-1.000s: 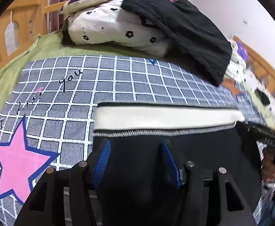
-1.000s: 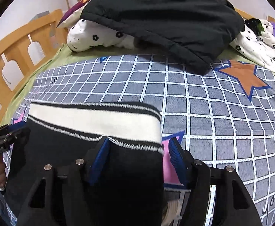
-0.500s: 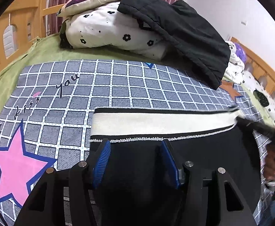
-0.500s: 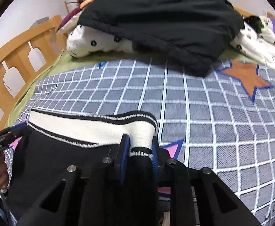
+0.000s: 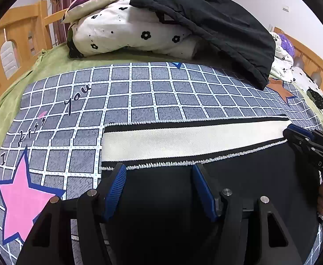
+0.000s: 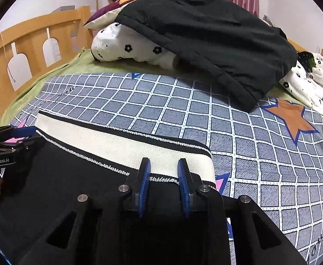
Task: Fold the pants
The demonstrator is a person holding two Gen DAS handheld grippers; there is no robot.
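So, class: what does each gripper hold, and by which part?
The right gripper, jaws just closing, pinches the pants by the waistband near its end. The left gripper, jaws just opening, straddles the fabric, holding nothing.

Left tongs [image 5: 159,191] gape wide, having just opened further; right tongs [image 6: 164,186] sit narrowed, both angled downward

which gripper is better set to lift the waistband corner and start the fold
Right. The right gripper has just been closing and has its pads on the white waistband near its end, by the pants corner. The left gripper stands wide over black fabric, gripping nothing.
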